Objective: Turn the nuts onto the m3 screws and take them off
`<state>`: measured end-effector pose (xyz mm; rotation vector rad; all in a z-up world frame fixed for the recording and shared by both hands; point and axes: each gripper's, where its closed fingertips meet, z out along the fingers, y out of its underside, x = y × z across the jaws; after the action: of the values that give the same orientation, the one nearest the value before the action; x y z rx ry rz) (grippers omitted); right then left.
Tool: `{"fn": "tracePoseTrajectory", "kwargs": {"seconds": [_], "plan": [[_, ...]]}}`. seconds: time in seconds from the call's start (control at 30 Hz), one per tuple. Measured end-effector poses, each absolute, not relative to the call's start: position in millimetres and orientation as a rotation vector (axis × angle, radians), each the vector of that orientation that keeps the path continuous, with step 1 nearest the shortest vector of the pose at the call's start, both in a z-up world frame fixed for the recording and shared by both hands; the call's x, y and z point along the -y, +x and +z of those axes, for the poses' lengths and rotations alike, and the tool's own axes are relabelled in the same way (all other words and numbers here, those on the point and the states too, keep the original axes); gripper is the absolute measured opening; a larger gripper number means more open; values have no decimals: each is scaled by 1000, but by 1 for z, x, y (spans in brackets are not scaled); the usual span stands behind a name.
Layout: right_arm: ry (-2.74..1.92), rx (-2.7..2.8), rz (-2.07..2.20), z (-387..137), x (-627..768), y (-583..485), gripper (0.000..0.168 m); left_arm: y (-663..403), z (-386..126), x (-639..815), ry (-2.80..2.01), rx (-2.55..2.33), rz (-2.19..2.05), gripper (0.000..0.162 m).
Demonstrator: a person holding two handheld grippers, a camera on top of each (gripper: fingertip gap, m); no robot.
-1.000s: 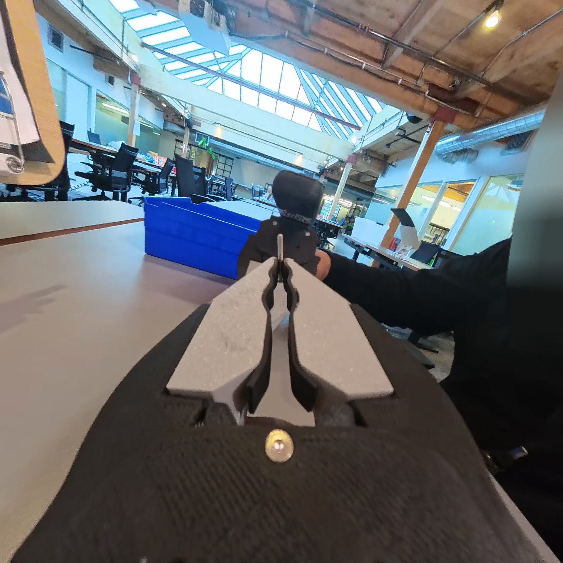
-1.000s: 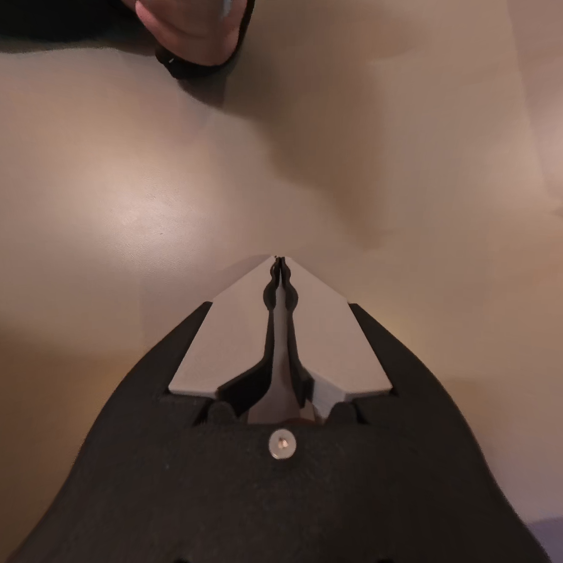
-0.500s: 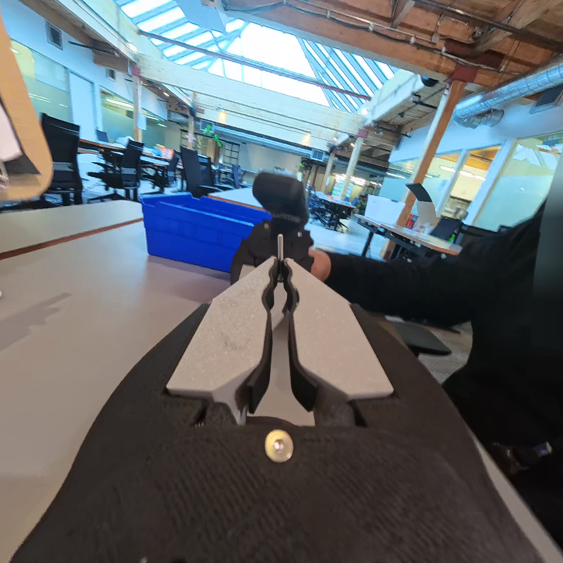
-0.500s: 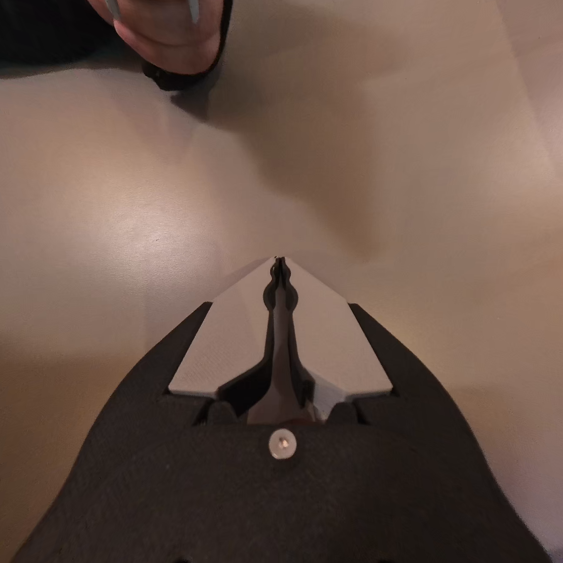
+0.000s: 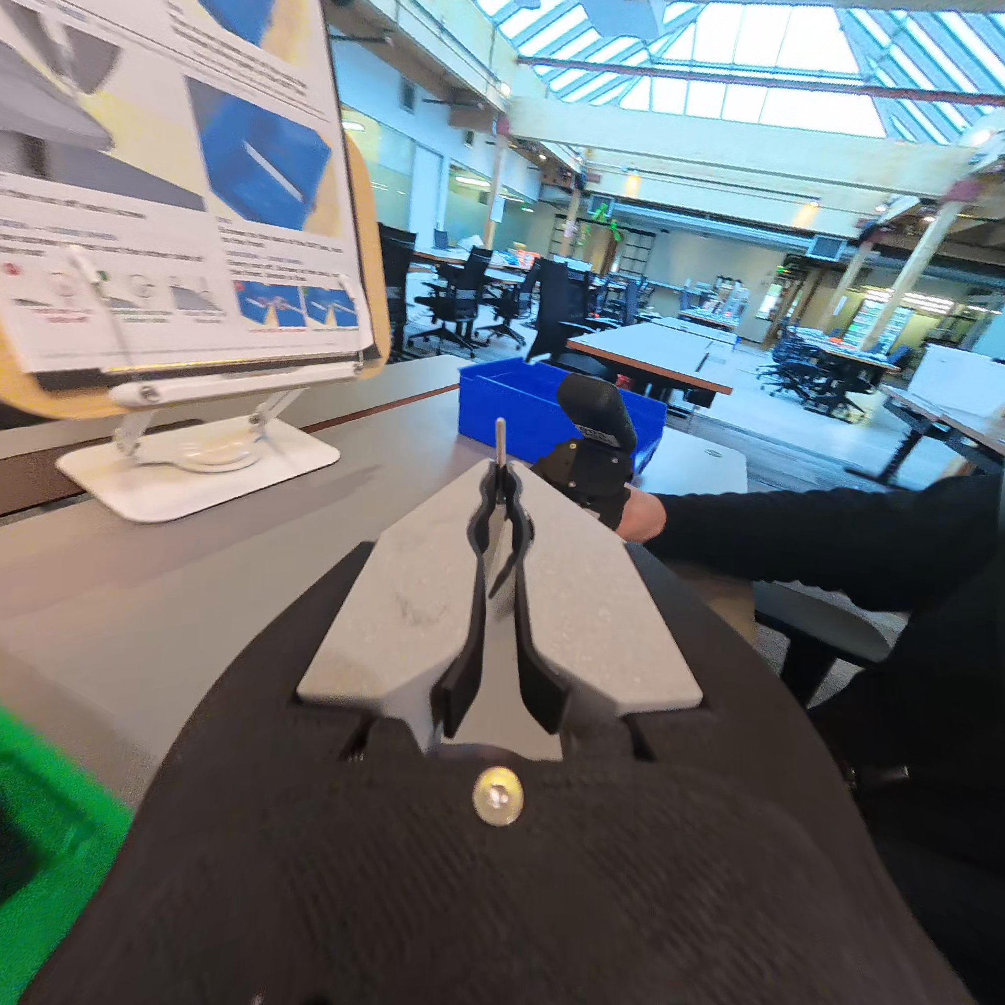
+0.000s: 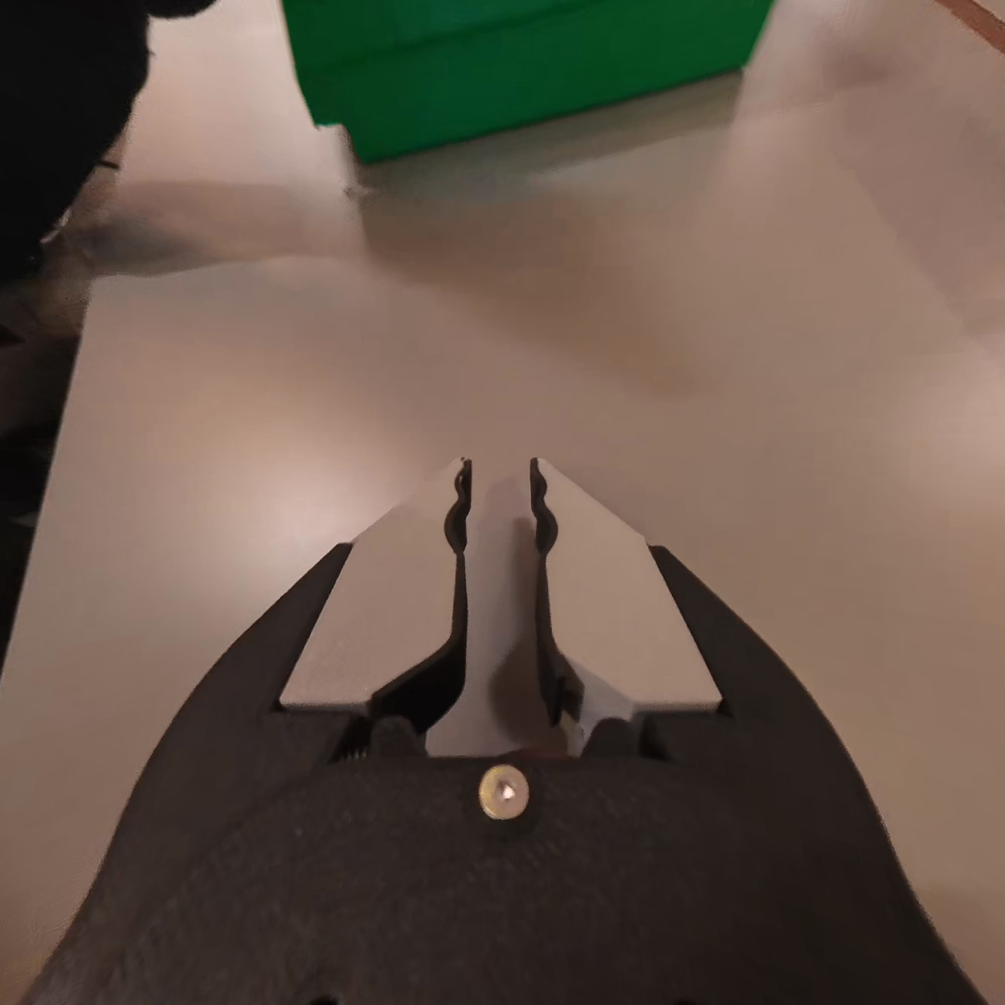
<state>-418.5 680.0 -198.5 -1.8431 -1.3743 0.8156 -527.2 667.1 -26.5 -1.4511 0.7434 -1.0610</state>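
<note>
My left gripper (image 5: 501,472) is shut on a thin silver m3 screw (image 5: 500,439), which stands upright out of the fingertips above the grey table (image 5: 163,571). I see no nut on its bare shank. My right gripper (image 6: 499,461) is open and empty, low over the table (image 6: 598,353), with a narrow gap between its grey fingers (image 6: 593,576). The right gripper's black body (image 5: 590,451) also shows in the left wrist view, just behind and right of the screw, held by a hand (image 5: 641,514) in a black sleeve.
A blue bin (image 5: 511,405) sits behind the screw. A green bin (image 6: 516,70) lies ahead of the right gripper and at the left view's lower left corner (image 5: 49,848). A printed sheet on a white stand (image 5: 196,467) stands at the left.
The right gripper has opened; it was shut before. It swung so the green bin came into view. The left gripper turned left, bringing the sheet stand into view, still holding the screw.
</note>
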Motion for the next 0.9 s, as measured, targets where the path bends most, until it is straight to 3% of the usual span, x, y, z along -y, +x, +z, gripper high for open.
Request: {"fn": "tracePoseTrajectory", "kwargs": {"seconds": [0.4, 0.63, 0.9], "plan": [[-1680, 1682, 835, -215, -645, -620, 9, -607, -61, -633, -1516, -593, -914, 0], [-1661, 1758, 806, -221, -637, -648, 10, -624, -73, -627, -1530, -552, -916, 0], [-1649, 1796, 744, -227, -639, -649, 0, -629, -78, -625, -1549, -541, -916, 0]]}}
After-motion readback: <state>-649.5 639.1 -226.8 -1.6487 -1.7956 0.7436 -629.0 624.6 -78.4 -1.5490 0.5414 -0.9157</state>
